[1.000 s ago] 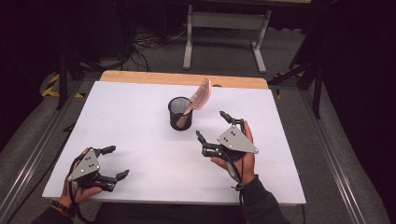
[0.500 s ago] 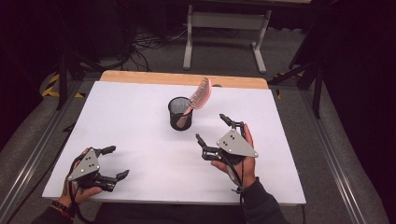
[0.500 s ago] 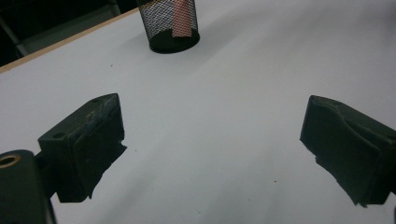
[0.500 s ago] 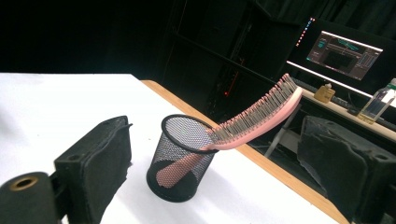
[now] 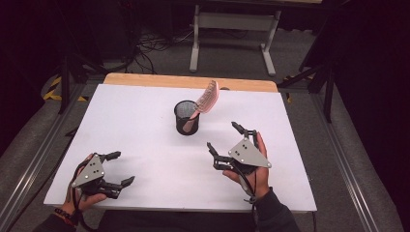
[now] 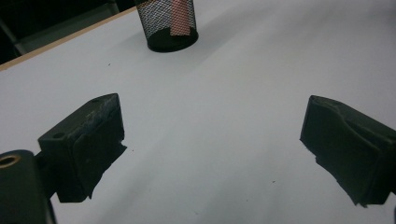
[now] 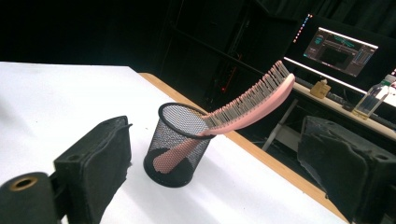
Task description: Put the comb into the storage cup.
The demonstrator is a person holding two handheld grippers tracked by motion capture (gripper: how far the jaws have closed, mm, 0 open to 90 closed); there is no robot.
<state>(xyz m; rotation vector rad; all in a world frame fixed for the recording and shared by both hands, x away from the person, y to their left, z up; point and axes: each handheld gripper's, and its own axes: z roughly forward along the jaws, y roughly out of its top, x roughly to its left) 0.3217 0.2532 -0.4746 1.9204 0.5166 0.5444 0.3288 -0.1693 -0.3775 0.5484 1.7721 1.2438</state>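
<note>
Pink hairbrush (image 5: 208, 99) stands handle-down in black mesh cup (image 5: 186, 118), mid-table (image 5: 145, 116). Right gripper (image 5: 225, 140) near cup, jaws spread, empty. Left gripper (image 5: 118, 169) at near corner, jaws spread, empty.

Pink hairbrush (image 5: 209, 98) handle-down in black mesh cup (image 5: 186, 118), head leaning out over rim; cup upright, mid-table.

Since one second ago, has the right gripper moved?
No. The right gripper keeps its place right of the mesh cup, jaws open, in the high view.
</note>
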